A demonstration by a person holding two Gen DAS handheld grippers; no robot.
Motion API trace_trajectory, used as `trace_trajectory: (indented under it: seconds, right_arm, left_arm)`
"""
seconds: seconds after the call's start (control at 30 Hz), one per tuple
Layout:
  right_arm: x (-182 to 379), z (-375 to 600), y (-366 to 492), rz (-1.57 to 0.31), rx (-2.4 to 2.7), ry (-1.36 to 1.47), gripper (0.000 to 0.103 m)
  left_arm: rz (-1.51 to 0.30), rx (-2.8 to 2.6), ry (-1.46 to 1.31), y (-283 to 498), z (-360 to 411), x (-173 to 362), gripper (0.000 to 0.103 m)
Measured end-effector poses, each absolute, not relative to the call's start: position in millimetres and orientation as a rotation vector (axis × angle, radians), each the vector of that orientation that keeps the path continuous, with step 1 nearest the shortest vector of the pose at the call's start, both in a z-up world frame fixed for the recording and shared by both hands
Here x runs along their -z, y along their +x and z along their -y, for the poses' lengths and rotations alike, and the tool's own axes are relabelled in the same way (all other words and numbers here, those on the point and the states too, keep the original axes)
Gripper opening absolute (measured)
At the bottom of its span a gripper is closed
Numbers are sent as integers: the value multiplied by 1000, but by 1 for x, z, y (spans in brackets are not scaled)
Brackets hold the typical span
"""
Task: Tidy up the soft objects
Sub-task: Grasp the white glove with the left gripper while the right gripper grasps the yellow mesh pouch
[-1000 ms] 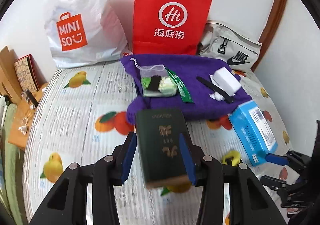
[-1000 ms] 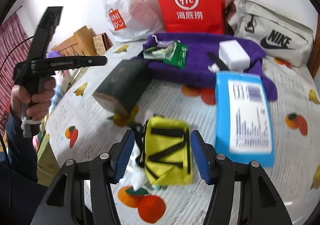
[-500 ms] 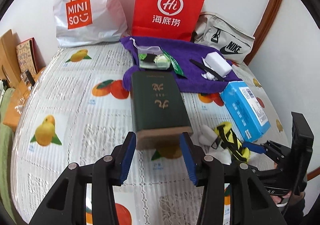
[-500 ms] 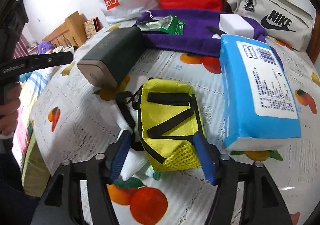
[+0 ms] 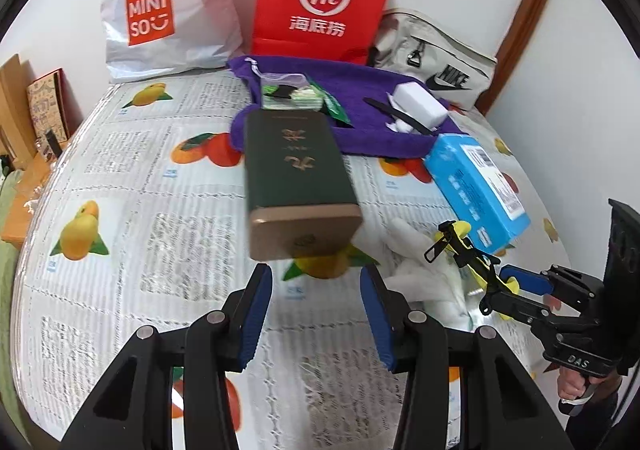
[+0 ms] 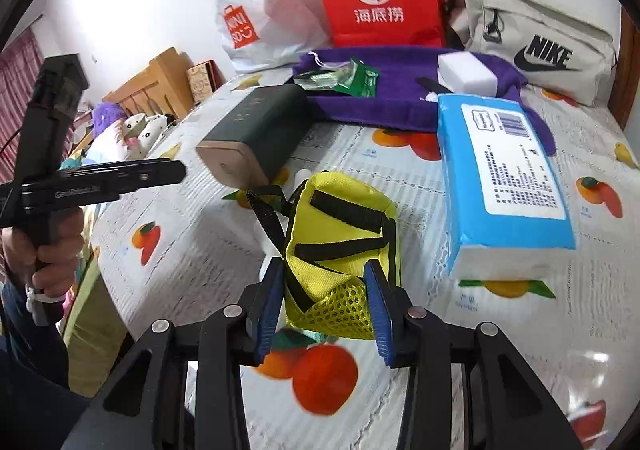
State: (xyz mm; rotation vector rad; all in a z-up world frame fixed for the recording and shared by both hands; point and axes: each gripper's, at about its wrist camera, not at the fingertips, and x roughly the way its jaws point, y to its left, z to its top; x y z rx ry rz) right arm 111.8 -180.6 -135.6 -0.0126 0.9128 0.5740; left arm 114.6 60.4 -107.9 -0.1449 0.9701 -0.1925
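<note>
Two changes: my right gripper (image 6: 324, 302) has just closed its jaws onto the yellow pouch (image 6: 340, 246) on the bed (image 6: 200, 250), so that's secured for sorting. Left gripper (image 5: 316, 314) stands half-open, empty, behind the released green box (image 5: 296, 178).

— How many bags do we count along the wall?

— We count three: one white crinkled plastic shopping bag (image 5: 160, 18), one red paper carrier bag (image 5: 320, 2), and one beige fabric waist bag (image 6: 536, 46).

— And on the fruit-printed cover?

— We see one purple towel (image 5: 360, 134), one dark green rectangular tin with a gold end (image 5: 296, 178), one blue soft pack of tissues (image 6: 504, 178), and one small yellow fabric pouch with black straps (image 6: 340, 246).

— On the towel itself?

— One white sponge block (image 6: 466, 74), one green foil sachet (image 6: 362, 80), and one clear drawstring pouch (image 5: 280, 90); what is inside it we cannot count.
</note>
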Motion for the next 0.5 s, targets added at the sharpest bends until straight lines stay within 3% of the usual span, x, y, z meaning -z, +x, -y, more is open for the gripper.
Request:
trace_trajectory:
  seconds: [0.27,0.5]
  right_arm:
    - [132,205,78,-896,-515,-8,40]
    - [142,241,60,-906,-406,-9,40]
  left_arm:
    - [-998,269,-129,105,-27,124,44]
    - [-1017,351,-96,109,16,136,58]
